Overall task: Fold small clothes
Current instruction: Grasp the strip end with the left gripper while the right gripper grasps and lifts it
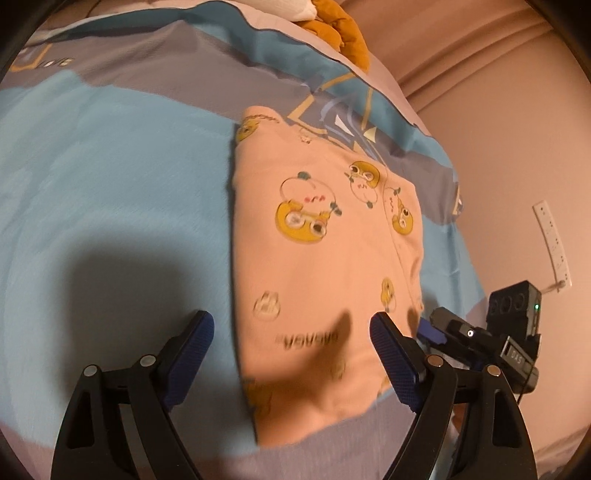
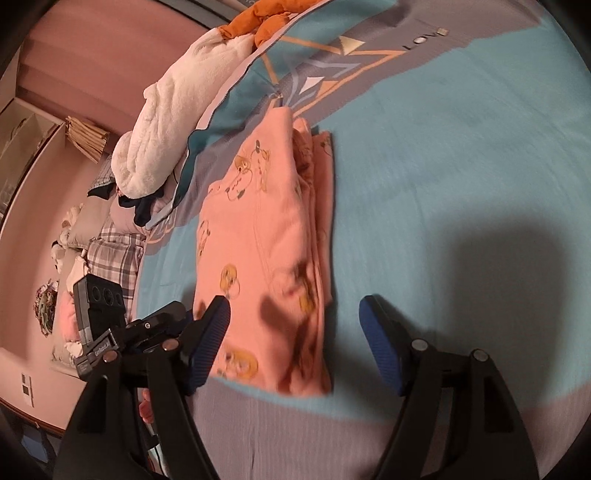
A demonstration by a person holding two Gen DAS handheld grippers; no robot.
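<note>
Both hand-held grippers [image 1: 291,332] [image 2: 295,317] wide open over folded pink garment [image 1: 325,258] on bedspread [image 1: 110,166].

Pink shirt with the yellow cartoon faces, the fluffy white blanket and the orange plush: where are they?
pink shirt [image 1: 317,258]: left wrist view, middle of the folded front.
fluffy white blanket [image 2: 166,122]: right wrist view, middle of the bundle.
orange plush [image 2: 266,18]: right wrist view, its body.

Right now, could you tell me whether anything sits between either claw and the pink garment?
Nothing visible does. The left claw is open right over the garment's near end, and the right claw is open over its near edge. Only their shadows fall on the cloth.
</note>
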